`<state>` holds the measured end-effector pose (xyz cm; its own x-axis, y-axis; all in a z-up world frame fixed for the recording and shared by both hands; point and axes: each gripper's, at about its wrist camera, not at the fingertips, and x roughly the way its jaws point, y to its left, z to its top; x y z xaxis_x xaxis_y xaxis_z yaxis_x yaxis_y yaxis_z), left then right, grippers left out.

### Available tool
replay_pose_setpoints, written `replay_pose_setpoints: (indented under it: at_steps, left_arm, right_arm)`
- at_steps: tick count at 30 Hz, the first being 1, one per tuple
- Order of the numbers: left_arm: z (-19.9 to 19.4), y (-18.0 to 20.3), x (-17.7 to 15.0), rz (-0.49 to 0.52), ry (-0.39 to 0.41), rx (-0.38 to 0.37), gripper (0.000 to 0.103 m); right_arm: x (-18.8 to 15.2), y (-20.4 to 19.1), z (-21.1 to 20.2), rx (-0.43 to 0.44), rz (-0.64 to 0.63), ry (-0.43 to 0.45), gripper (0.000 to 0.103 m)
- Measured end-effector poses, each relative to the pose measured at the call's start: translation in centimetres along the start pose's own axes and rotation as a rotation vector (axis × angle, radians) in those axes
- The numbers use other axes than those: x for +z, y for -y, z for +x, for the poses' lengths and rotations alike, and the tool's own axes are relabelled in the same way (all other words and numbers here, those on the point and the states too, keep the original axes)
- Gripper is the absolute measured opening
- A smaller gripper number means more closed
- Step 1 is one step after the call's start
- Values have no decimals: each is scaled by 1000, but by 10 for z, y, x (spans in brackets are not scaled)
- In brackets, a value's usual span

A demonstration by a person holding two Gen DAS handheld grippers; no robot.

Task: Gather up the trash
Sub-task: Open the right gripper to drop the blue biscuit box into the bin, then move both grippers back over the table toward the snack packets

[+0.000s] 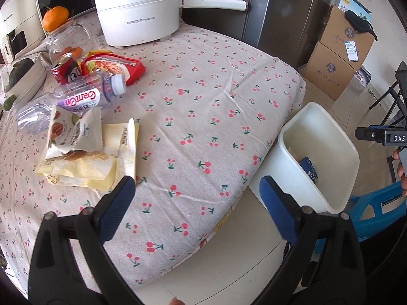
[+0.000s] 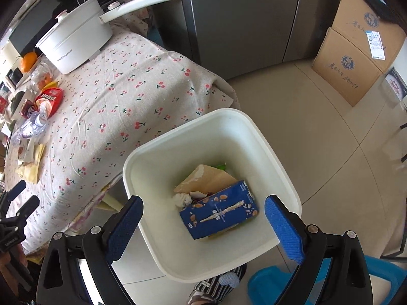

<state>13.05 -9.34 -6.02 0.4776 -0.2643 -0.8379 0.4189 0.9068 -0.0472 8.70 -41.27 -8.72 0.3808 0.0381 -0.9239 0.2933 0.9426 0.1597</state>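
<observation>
A white trash bin (image 2: 236,117) stands on the floor by the table's corner; it also shows in the left wrist view (image 1: 318,117). In it lie a blue carton (image 2: 218,211), brown paper (image 2: 206,178) and a crumpled tissue (image 2: 182,199). My right gripper (image 2: 203,218) is open and empty above the bin. My left gripper (image 1: 197,195) is open and empty over the table's near edge. On the table at the left lie yellow wrappers (image 1: 84,157), a clear plastic bottle (image 1: 76,99), a red can (image 1: 63,68) and a red packet (image 1: 119,66).
A white electric pot (image 1: 137,15) with a long handle stands at the table's back. An orange (image 1: 54,17) sits on a glass jar. Cardboard boxes (image 1: 338,50) stand on the floor by the grey fridge (image 1: 279,12). A blue stool (image 2: 330,284) is beside the bin.
</observation>
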Motion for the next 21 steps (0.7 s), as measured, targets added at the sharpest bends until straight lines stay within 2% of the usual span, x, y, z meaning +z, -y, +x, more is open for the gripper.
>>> replay_pose_setpoints:
  at_steps: [6, 14, 21]
  left_arm:
    - [-15, -29, 6, -19, 26, 57, 101]
    - [-27, -70, 10, -55, 58, 141, 102]
    - [-27, -109, 14, -98, 39, 206, 102]
  right_arm:
    - [4, -28, -19, 13, -50, 62, 100]
    - [13, -92, -37, 19, -184, 156, 103]
    - [27, -149, -36, 71, -270, 176, 103]
